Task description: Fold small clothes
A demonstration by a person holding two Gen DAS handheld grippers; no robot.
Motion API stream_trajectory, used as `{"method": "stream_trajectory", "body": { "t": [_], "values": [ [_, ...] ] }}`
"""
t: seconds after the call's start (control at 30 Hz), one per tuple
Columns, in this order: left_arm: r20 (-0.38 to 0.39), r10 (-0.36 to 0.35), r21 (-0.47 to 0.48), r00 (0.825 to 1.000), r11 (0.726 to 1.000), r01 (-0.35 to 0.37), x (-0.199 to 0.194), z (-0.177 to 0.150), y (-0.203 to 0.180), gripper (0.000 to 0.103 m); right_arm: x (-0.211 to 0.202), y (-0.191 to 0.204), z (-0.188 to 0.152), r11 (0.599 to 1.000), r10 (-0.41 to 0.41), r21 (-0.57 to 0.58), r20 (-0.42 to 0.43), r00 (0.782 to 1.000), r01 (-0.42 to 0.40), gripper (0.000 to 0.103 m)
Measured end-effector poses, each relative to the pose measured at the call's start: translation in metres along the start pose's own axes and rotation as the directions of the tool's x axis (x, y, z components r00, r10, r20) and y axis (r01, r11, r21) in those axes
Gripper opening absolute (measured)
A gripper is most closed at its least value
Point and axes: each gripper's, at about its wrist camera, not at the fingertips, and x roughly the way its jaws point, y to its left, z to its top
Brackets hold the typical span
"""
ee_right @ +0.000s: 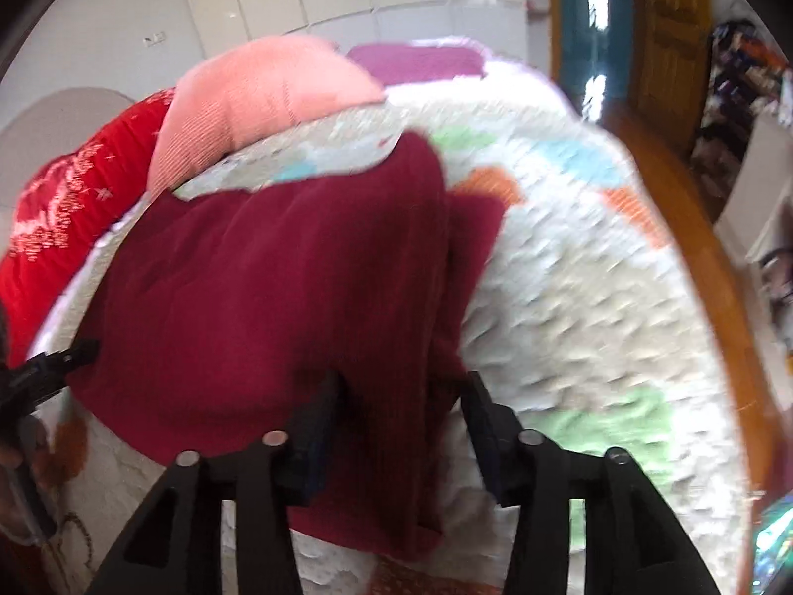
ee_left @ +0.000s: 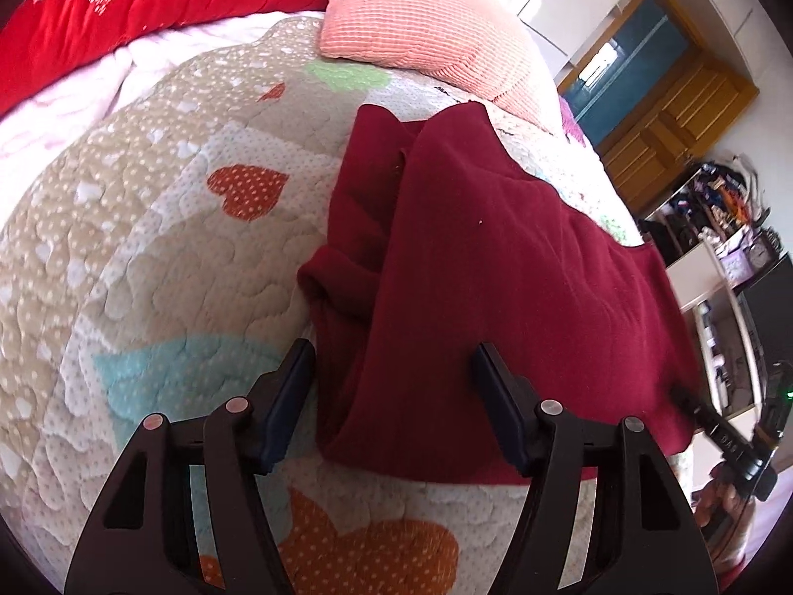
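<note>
My left hand-held gripper [ee_left: 394, 377] is spread wide, holding nothing, its fingers straddling the near edge of the dark red garment [ee_left: 476, 267] at frame centre. My right hand-held gripper [ee_right: 401, 406] also gapes open over a folded edge. The garment lies on the quilted bed [ee_left: 148, 228], with a pink pillow [ee_left: 426, 20] in the upper middle.

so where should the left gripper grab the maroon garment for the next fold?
Probably the near hem of the maroon garment, at its left corner, coming in low from the near side. That edge lies flat on the quilt just ahead of the open left gripper, while the far left is bunched into thick folds. The right gripper straddles the opposite folded edge.
</note>
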Motion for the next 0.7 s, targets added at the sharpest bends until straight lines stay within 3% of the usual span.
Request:
{"method": "stream_trajectory", "body": {
  "t": [0.07,0.13,0.17,0.23,0.27,0.33,0.43,0.53,0.63,0.7],
  "values": [
    [0.018,-0.038,-0.025,0.999,0.999,0.038,-0.001,-0.002,0.007,0.066,-0.029,0.013,0.015,0.996,-0.090,0.000,0.109,0.990,0.090,0.051],
    [0.048,-0.084,-0.059,0.995,0.994,0.087,-0.001,-0.005,0.016,0.066,-0.046,0.036,0.035,0.999,-0.034,-0.019,0.171,0.985,0.038,0.055],
    [0.062,-0.103,-0.068,0.993,0.992,0.107,-0.001,-0.006,0.019,0.066,-0.048,0.059,0.049,0.999,0.026,-0.048,0.179,0.983,-0.018,0.064],
    [0.068,-0.126,-0.074,0.990,0.989,0.131,-0.001,-0.005,0.021,0.067,-0.036,0.097,0.067,0.987,0.153,-0.080,0.150,0.977,-0.142,0.071],
    [0.069,-0.136,-0.077,0.988,0.987,0.141,-0.001,-0.005,0.022,0.068,-0.021,0.122,0.076,0.969,0.242,-0.083,0.106,0.964,-0.234,0.071],
    [0.078,-0.167,-0.087,0.983,0.981,0.173,-0.001,-0.004,0.026,0.070,0.015,0.170,0.088,0.942,0.322,-0.104,0.003,0.947,-0.320,0.071],
    [0.090,-0.210,-0.121,0.974,0.968,0.220,-0.001,-0.003,0.034,0.070,0.075,0.254,0.106,0.938,0.274,-0.176,-0.149,0.950,-0.298,0.071],
    [0.096,-0.234,-0.146,0.968,0.958,0.246,-0.001,-0.002,0.038,0.070,0.126,0.302,0.113,0.938,0.234,-0.187,-0.283,0.930,-0.293,0.071],
    [0.105,-0.227,-0.146,0.968,0.960,0.241,-0.001,-0.004,0.036,0.070,0.152,0.324,0.110,0.936,0.116,-0.286,-0.302,0.946,-0.206,0.079],
    [0.115,-0.219,-0.151,0.969,0.960,0.235,-0.001,-0.005,0.036,0.070,0.166,0.335,0.108,0.929,0.030,-0.341,-0.325,0.945,-0.146,0.083]
  ]
}}
